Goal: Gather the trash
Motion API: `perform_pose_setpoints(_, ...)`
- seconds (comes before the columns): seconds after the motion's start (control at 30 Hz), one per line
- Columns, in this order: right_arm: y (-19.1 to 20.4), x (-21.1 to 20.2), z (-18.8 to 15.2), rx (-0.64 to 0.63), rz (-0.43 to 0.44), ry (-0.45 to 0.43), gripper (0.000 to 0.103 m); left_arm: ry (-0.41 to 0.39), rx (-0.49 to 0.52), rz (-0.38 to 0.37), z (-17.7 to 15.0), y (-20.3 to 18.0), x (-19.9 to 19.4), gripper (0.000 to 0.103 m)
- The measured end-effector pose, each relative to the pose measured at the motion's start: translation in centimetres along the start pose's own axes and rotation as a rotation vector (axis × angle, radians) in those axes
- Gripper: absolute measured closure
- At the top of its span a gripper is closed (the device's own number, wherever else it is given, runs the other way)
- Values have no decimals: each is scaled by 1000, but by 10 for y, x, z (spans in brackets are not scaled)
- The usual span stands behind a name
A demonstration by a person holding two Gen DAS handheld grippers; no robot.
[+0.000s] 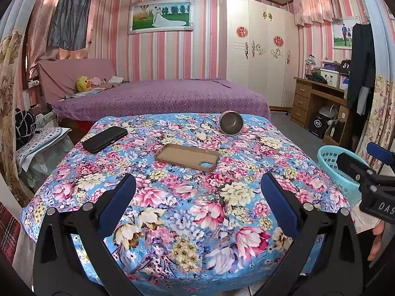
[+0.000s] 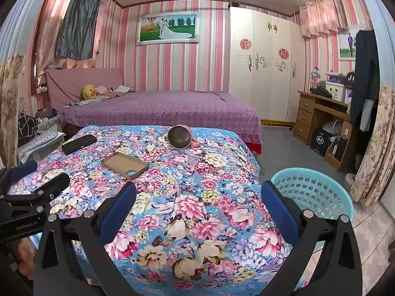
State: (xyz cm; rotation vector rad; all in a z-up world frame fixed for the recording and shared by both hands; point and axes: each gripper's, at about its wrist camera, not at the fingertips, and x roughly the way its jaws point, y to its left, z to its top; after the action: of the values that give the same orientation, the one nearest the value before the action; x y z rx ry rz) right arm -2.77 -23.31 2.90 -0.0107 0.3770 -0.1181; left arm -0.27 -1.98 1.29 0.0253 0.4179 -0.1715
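A table under a floral cloth (image 1: pixel 172 209) holds a tan phone case (image 1: pixel 187 157) lying inside-up, a black phone (image 1: pixel 105 139) at the far left, and a metal cup (image 1: pixel 231 122) with a pink handle tipped on its side at the far edge. The same case (image 2: pixel 124 165), phone (image 2: pixel 79 144) and cup (image 2: pixel 180 137) show in the right wrist view. A turquoise basket (image 2: pixel 313 194) stands at the table's right side. My left gripper (image 1: pixel 197 197) is open and empty over the near table. My right gripper (image 2: pixel 197 199) is open and empty near the table's right edge beside the basket.
A purple bed (image 1: pixel 160 96) lies behind the table. A wooden desk (image 1: pixel 318 101) and white wardrobe (image 1: pixel 259 49) stand at the right. A cluttered stool (image 1: pixel 42 143) sits left of the table. Floral curtains hang at both sides. The basket also shows in the left wrist view (image 1: pixel 333 170).
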Motion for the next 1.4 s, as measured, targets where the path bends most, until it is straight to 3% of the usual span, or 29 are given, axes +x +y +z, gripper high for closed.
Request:
perform_pose_setpoints(0.4,17,-1,4,-23,-1,-32,4,-13,-25,-9,5,15,3,5)
perform_pose_setpoints(1.4,10,-7,5,1,-28,-37,4,-54,-1,16,6,16,-4,5)
